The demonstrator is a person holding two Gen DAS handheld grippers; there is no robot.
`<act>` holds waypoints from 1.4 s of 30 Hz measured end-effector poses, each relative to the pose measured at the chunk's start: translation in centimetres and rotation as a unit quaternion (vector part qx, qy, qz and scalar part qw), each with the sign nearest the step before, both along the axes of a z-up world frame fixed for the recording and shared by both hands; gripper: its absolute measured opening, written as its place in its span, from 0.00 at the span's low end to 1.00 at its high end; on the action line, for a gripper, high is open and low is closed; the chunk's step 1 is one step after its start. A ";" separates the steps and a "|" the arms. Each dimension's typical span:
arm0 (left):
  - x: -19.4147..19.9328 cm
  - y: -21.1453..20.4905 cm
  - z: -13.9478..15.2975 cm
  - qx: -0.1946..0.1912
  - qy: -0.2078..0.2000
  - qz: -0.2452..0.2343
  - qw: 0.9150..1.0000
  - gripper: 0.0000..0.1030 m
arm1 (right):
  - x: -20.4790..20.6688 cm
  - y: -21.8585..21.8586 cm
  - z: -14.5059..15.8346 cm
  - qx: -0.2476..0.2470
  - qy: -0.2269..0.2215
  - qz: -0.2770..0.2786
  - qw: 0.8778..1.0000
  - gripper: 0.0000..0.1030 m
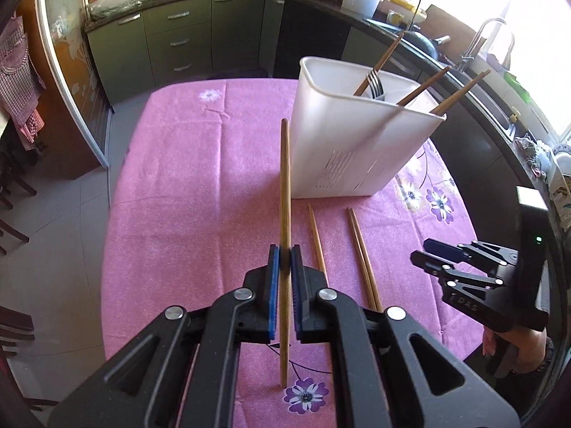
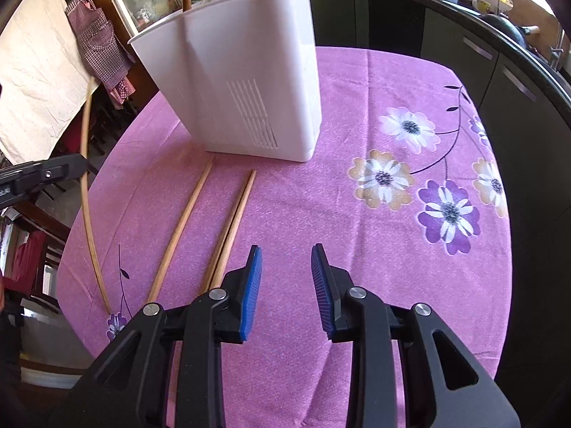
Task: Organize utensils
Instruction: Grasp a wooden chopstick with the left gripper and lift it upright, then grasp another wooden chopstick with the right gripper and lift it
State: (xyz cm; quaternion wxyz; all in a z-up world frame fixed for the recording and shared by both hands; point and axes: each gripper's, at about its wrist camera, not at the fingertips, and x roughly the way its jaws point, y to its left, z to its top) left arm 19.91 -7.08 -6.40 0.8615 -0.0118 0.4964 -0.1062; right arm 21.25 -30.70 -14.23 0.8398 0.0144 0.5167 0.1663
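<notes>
My left gripper [image 1: 284, 255] is shut on a wooden chopstick [image 1: 284, 192], held nearly upright with its lower tip touching the pink tablecloth; it also shows in the right wrist view [image 2: 85, 192]. A white utensil holder [image 1: 353, 135] [image 2: 242, 82] stands ahead, holding several chopsticks [image 1: 421, 89] and a fork [image 1: 374, 83]. Three more chopsticks lie on the cloth in front of it: a single one [image 1: 317, 239] [image 2: 182, 228] and a pair [image 1: 364, 256] [image 2: 232, 224]. My right gripper [image 2: 286, 260] is open and empty above the cloth, right of the pair; it shows in the left wrist view [image 1: 428, 253].
The table [image 2: 357, 214] has a pink floral cloth. Dark kitchen counters [image 1: 464, 82] with a sink and pots run along the back and right. A checked apron [image 2: 100, 42] hangs at the left. Chairs [image 1: 14, 192] stand left of the table.
</notes>
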 end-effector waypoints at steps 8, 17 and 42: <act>-2.7 1.4 2.1 -0.001 -0.036 -0.007 0.999 0.06 | 1.8 3.4 -1.7 -0.012 0.034 0.019 0.999 0.25; -3.1 1.3 2.0 -0.004 -0.039 -0.016 0.999 0.06 | 2.6 4.4 -2.3 -0.030 0.045 0.019 0.998 0.22; -3.2 1.2 2.2 -0.001 -0.043 -0.024 0.999 0.06 | 2.5 9.7 -3.2 -0.103 0.032 0.037 0.993 0.10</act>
